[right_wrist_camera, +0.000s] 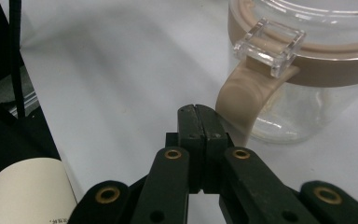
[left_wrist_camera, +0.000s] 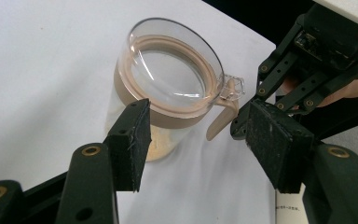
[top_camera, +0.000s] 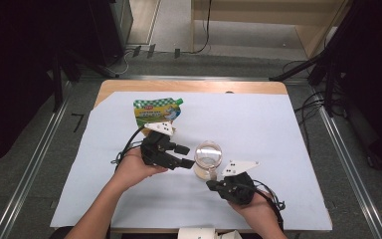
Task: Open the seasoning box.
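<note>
Up close, we see the right gripper (right_wrist_camera: 199,112) with its two pads pressed flat together and nothing between them, its tip just beside the tan strap (right_wrist_camera: 242,95) that hangs from the jar's (right_wrist_camera: 307,70) collar; whether tip and strap touch we cannot tell. The left gripper (left_wrist_camera: 200,140) has its jaws spread apart, the jar (left_wrist_camera: 168,88) standing beyond them and not pressed by either pad (left_wrist_camera: 130,140). In the right gripper view the jar is cut off at the top and right edges, so we make out little of its lid there. Through the clear wall we glimpse something pale at the bottom, too blurred to name.

From the high view the jar (top_camera: 208,159) stands upright on the white sheet (top_camera: 258,124), long axis vertical, clear lid facing up, its clear latch tab (left_wrist_camera: 230,88) and strap turned toward the right gripper (top_camera: 214,185). The left gripper (top_camera: 183,155) sits just left of the jar. Beyond the jar, toward the far left, lies a green-checked pouch (top_camera: 155,110), partly covered by the left gripper's grey plate (top_camera: 160,127).
</note>
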Tool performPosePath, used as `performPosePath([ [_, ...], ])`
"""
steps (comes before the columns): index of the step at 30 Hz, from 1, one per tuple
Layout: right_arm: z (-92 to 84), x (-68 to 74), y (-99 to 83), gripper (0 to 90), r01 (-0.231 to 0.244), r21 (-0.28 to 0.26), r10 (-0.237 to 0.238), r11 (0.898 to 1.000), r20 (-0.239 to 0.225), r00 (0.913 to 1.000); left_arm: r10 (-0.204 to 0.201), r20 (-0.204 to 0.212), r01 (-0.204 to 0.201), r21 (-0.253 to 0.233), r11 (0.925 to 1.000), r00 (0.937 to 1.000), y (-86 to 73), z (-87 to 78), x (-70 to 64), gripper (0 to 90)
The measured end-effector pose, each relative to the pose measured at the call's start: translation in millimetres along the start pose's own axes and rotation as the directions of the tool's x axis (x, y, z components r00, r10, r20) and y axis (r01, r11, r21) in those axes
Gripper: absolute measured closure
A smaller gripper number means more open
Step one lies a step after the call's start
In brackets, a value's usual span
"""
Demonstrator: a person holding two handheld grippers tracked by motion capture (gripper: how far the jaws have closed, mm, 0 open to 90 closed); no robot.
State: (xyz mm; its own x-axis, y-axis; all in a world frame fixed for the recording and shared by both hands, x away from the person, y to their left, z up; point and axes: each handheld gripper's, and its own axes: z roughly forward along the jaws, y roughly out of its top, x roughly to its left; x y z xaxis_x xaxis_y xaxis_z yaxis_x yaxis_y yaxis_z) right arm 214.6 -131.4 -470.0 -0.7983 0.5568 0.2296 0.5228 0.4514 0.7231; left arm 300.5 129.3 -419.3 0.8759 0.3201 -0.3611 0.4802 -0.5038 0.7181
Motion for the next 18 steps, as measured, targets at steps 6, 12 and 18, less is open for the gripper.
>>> performPosePath([
  [6, -1.8, -1.9, -1.6, 90.0, -0.002, 0.018, 0.002, 1.000, 0.001, 1.0000, 0.006, -0.002, -0.006, -0.006, 1.0000, 1.0000, -0.5, 0.6, -0.5, 39.8],
  [12, -2.8, -4.0, -1.8, 90.0, -0.004, 0.000, 0.004, 1.000, 0.002, 1.0000, 0.004, -0.008, -0.004, -0.007, 1.0000, 1.0000, -0.8, -0.3, 0.2, 39.8],
  [18, 3.1, 2.5, -1.1, 90.0, 0.010, -0.004, -0.010, 1.000, 0.008, 0.9999, 0.003, -0.012, -0.003, -0.005, 1.0000, 0.9999, -0.9, 0.2, 0.6, 39.9],
])
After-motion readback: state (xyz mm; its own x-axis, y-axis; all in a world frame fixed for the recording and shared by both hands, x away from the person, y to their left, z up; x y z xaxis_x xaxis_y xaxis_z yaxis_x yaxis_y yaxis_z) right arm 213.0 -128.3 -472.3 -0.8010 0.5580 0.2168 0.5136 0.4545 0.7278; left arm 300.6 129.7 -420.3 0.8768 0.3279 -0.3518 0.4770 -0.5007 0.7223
